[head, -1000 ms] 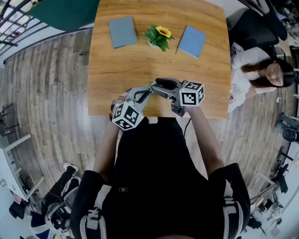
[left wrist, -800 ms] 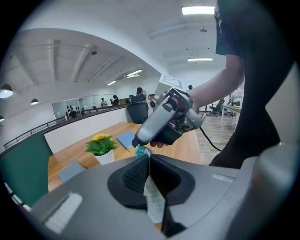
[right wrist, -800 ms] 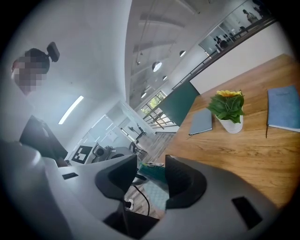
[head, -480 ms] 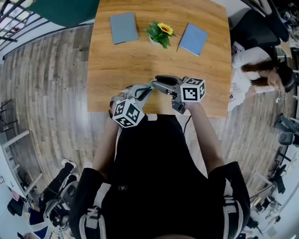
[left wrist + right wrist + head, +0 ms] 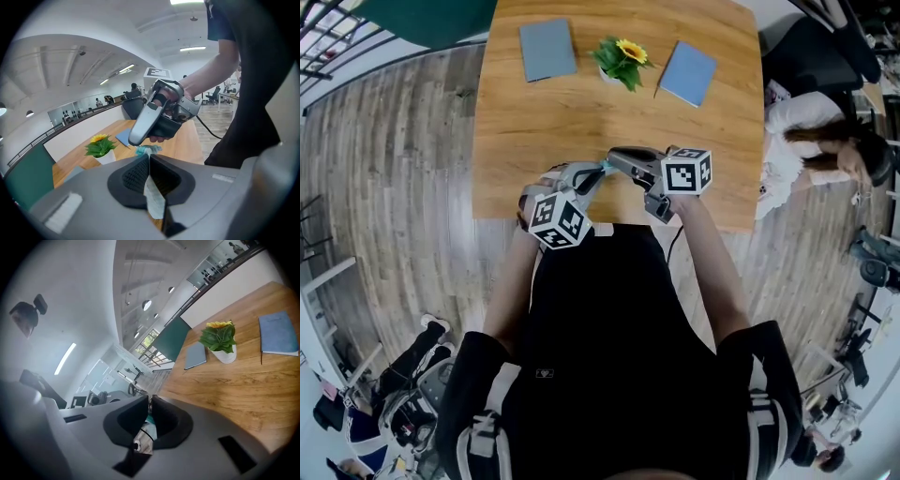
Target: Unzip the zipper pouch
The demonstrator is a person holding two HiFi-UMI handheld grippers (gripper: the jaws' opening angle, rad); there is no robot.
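Head view: near table (image 5: 581, 112) edge, left tongs (image 5: 147, 161) and just-closed right tongs (image 5: 150, 405) pinch pouch (image 5: 153, 199).

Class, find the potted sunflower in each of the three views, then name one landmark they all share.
Head view: potted sunflower top centre, between two blue-grey notebooks.
Left gripper view: left of centre, beyond the jaws.
Right gripper view: upper right, between the two notebooks.
Shared landmark: the wooden table it stands on.
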